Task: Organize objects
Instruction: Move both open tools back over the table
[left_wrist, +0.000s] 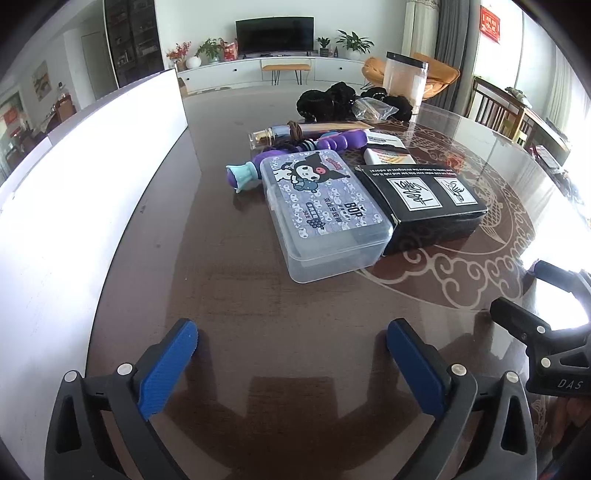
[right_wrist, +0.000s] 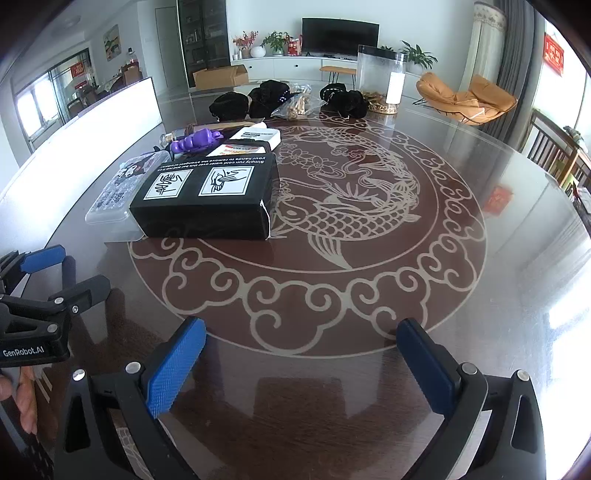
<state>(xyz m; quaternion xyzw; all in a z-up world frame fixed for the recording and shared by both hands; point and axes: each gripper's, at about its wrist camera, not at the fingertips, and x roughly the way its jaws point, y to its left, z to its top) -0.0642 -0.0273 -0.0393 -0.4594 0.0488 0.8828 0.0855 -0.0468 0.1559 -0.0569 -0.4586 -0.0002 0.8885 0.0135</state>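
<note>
A clear plastic box with a cartoon lid (left_wrist: 325, 210) (right_wrist: 122, 188) lies on the round table beside a black carton (left_wrist: 421, 206) (right_wrist: 207, 199). Behind them lie purple toys (left_wrist: 343, 142) (right_wrist: 195, 142), a teal and purple piece (left_wrist: 242, 177), a small glass bottle (left_wrist: 266, 136) and white packets (left_wrist: 388, 155) (right_wrist: 255, 136). My left gripper (left_wrist: 291, 345) is open and empty, low over the table in front of the clear box; it also shows in the right wrist view (right_wrist: 64, 271). My right gripper (right_wrist: 301, 338) is open and empty over the fish pattern, and shows in the left wrist view (left_wrist: 528, 286).
A tall white board (left_wrist: 92, 177) (right_wrist: 92, 114) stands along the table's left side. Black fabric pieces (left_wrist: 325, 99) (right_wrist: 258, 98), a clear bag (right_wrist: 299, 103) and a clear tall canister (left_wrist: 404, 79) (right_wrist: 380, 77) sit at the far side. Chairs stand at the right (right_wrist: 554, 151).
</note>
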